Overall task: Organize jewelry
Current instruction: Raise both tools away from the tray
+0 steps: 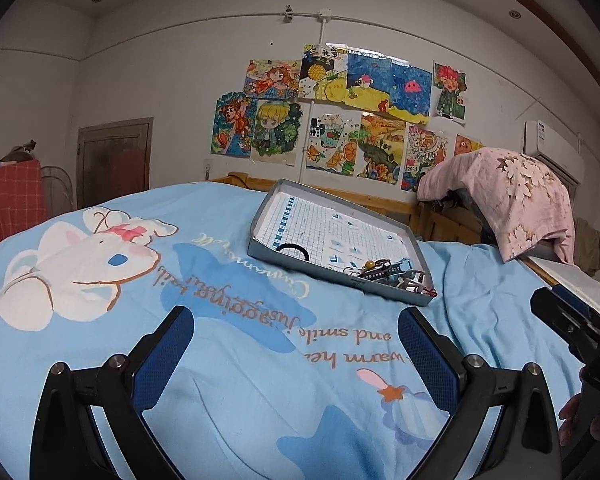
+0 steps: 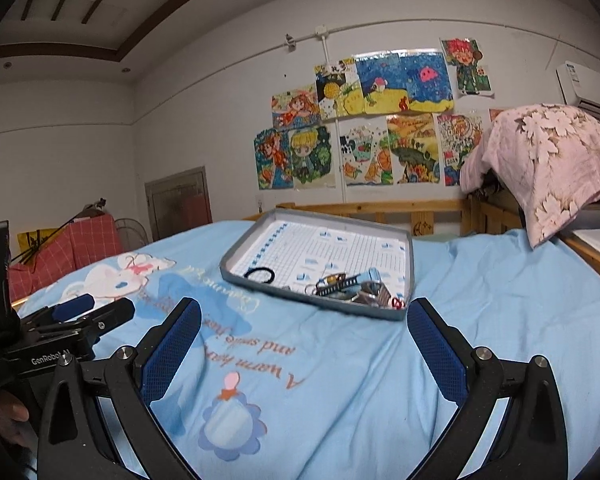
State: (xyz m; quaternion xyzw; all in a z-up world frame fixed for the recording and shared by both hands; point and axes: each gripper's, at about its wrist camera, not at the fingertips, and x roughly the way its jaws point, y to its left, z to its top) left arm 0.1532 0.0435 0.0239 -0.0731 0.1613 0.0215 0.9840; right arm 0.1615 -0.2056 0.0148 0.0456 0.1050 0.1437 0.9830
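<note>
On the left of the left wrist view, a red checked cloth (image 1: 10, 196) hung beside a dull brown door (image 1: 114, 156) in the white wall. A light blue bedspread printed with a white cartoon rabbit and brown lettering (image 1: 220, 380) covered the bed below. The left gripper (image 1: 296, 344) hovered over it with its blue-padded jaws spread wide and nothing between them.

Farther along, near the middle, a shallow grey cardboard tray lined with gridded paper (image 1: 260, 254) lay on the bedspread, apart from both grippers. A black elastic hair loop (image 1: 293, 250) lay at its near left end, and a tangled heap of small jewellery pieces (image 1: 392, 276) filled its near right corner; single items in the heap were too small to tell. Bright children's drawings (image 1: 340, 116) were taped to the wall behind the tray.

To the right, a pink flowered blanket (image 1: 516, 204) was draped over a wooden bed rail, below a white air conditioner (image 1: 556, 148).

In the right wrist view, the right gripper (image 2: 304, 344) likewise hung over the bedspread, its jaws wide apart and empty, with the tray just beyond its fingertips. A hand (image 2: 8, 416) showed at the lower left edge.
</note>
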